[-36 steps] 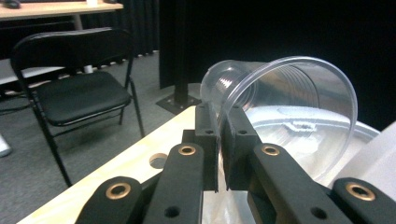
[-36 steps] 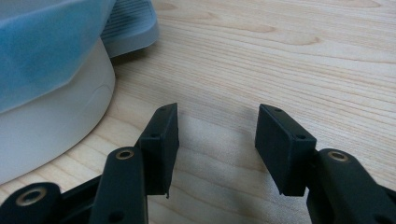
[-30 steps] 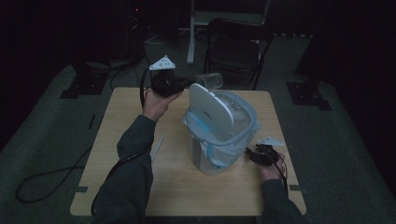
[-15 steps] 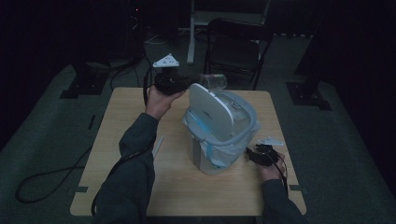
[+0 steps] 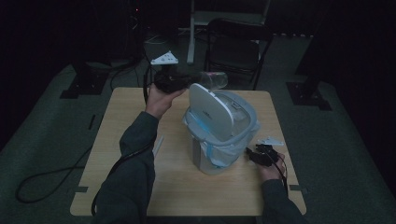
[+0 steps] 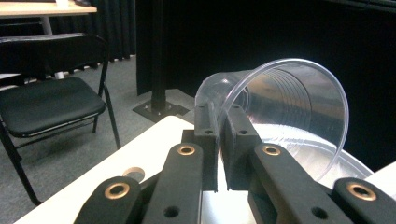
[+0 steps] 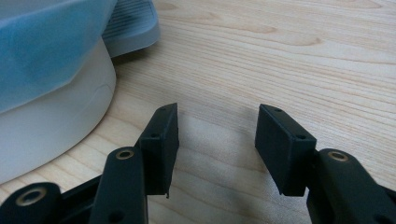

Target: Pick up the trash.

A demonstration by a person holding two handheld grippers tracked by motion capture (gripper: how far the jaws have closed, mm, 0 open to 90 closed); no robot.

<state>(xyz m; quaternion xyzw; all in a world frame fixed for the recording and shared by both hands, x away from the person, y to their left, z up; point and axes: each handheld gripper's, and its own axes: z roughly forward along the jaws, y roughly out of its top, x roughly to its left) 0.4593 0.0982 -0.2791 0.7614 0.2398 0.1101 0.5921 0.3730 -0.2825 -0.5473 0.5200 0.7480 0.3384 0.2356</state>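
Note:
A clear plastic cup (image 6: 285, 112) lies on its side in my left gripper (image 6: 222, 122), whose jaws are shut on the cup's rim wall. In the high view the cup (image 5: 214, 80) hangs at the far side of the table, just above and behind the raised lid (image 5: 210, 111) of a white bin (image 5: 223, 135) lined with a pale blue bag. My left gripper (image 5: 173, 82) is held up by a hand at the bin's far left. My right gripper (image 7: 215, 140) rests low on the wooden table beside the bin's base (image 7: 51, 126), open, nothing between its jaws. In the high view it (image 5: 261, 155) lies right of the bin.
The wooden table (image 5: 121, 116) stands on a grey floor. A thin white strip (image 5: 158, 144) lies on it left of the bin. A black folding chair (image 5: 237, 51) stands behind the table, and black stand bases (image 5: 308, 95) flank it. A cable (image 5: 46, 175) trails off the left edge.
The left gripper with the cup has risen a little and shifted toward the bin's open top. The right gripper has stayed put.

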